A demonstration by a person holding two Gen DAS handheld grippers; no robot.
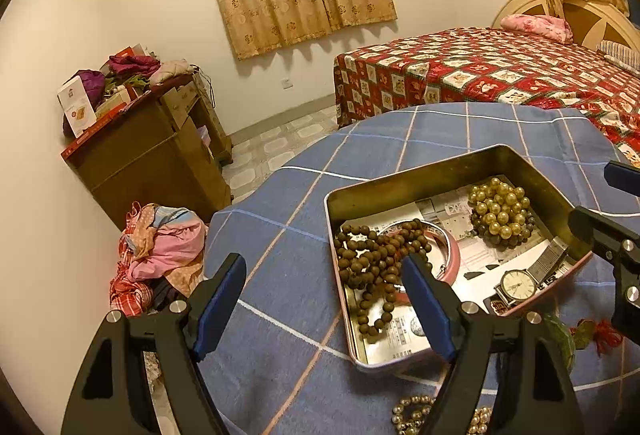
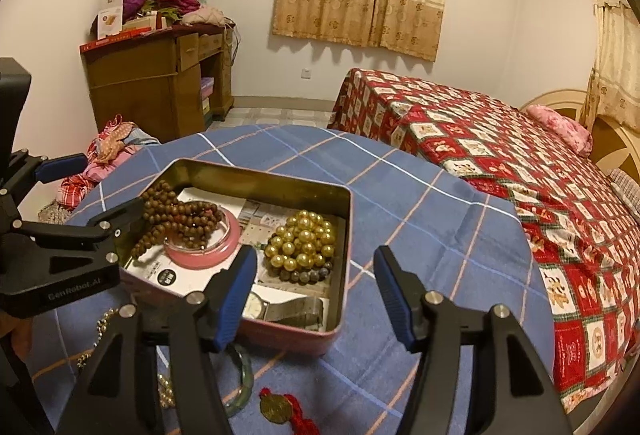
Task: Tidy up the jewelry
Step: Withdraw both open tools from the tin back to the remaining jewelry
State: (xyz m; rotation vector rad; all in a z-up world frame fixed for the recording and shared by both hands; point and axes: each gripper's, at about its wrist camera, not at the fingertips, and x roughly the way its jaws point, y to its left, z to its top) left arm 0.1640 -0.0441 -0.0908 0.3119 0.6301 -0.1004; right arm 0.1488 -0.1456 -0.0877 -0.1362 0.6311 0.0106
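Observation:
A pink metal tin (image 1: 440, 159) (image 2: 264, 179) sits on the blue checked tablecloth. In it lie brown wooden beads (image 1: 372, 255) (image 2: 180, 215), a pink bangle (image 1: 450, 255) (image 2: 208, 253), gold pearl beads (image 1: 500, 211) (image 2: 302, 243) and a wristwatch (image 1: 518, 285) (image 2: 256, 305). My left gripper (image 1: 324, 309) is open and empty, above the tin's near left corner. My right gripper (image 2: 316, 299) is open and empty, above the tin's near right corner. Outside the tin lie a pearl strand (image 1: 412, 415) (image 2: 166, 393), a green bangle (image 2: 240, 383) (image 1: 560, 339) and a red tasselled charm (image 2: 280, 409) (image 1: 600, 333).
The round table (image 1: 280, 235) (image 2: 440, 235) drops off at its edges. A bed with a red quilt (image 1: 500, 75) (image 2: 520, 175) stands behind it, a wooden desk (image 1: 152, 155) (image 2: 160, 83) at the far left, and a pile of clothes (image 1: 156, 251) (image 2: 108, 151) on the floor.

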